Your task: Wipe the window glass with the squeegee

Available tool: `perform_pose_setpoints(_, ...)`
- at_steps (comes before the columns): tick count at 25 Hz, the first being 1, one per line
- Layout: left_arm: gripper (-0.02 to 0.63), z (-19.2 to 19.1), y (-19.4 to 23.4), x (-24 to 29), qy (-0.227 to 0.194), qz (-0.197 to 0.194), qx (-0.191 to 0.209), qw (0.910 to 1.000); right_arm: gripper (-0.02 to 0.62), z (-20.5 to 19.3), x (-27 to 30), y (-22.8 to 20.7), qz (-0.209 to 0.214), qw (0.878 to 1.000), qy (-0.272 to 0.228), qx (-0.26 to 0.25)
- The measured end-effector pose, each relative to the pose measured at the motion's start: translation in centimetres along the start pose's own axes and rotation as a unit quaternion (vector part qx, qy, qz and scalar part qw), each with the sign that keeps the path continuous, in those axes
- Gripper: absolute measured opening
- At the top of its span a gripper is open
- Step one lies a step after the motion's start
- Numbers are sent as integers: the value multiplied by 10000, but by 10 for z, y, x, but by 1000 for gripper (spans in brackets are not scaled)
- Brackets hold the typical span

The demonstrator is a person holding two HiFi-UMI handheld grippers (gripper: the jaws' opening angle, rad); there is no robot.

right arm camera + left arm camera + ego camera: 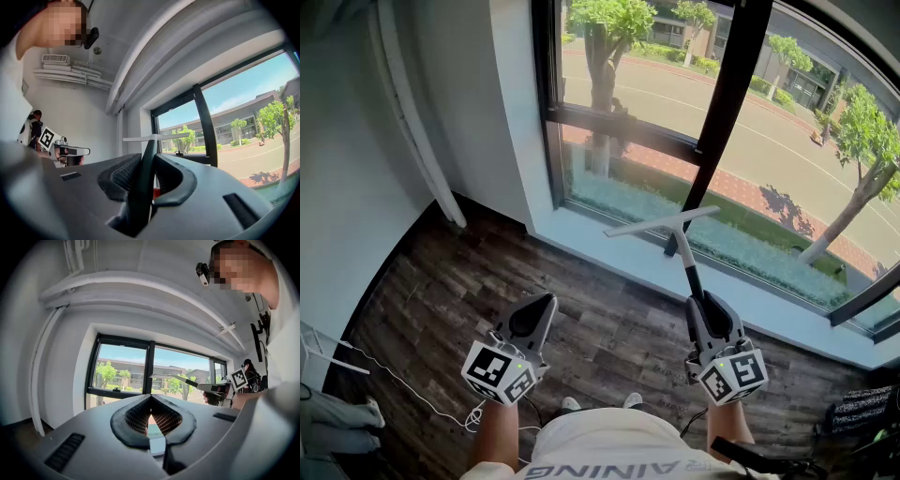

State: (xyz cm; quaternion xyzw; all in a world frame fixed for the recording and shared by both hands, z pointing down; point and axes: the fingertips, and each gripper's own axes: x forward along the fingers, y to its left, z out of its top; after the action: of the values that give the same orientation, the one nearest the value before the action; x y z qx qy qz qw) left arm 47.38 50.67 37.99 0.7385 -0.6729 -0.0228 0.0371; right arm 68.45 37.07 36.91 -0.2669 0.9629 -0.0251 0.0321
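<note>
Squeegee (682, 246) sits mid-frame in the head view, its handle clamped between the right gripper's (711, 314) jaws. Blade is level over the sill (609, 251) and short of the window glass (642, 89), as far as I can tell. Left gripper (534, 317) hangs lower left, jaws pressed together on nothing. Reads as the approach step, no stroke started. Next move likely: raise the blade to the pane at upper centre, press the edge flat on the glass, pull down evenly. Watch for handle twist.
</note>
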Motion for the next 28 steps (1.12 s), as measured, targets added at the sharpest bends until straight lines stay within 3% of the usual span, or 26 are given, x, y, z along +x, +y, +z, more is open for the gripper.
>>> perform_pose_setpoints(19,16,0,2,-16,-70,190,-105,9997,100,3,1,10,178,9997,-89,137)
perform_pose_setpoints(28,15,-8,52,-52,-119,391,-201,9990,100,-9,37,51,241,9995,1,202)
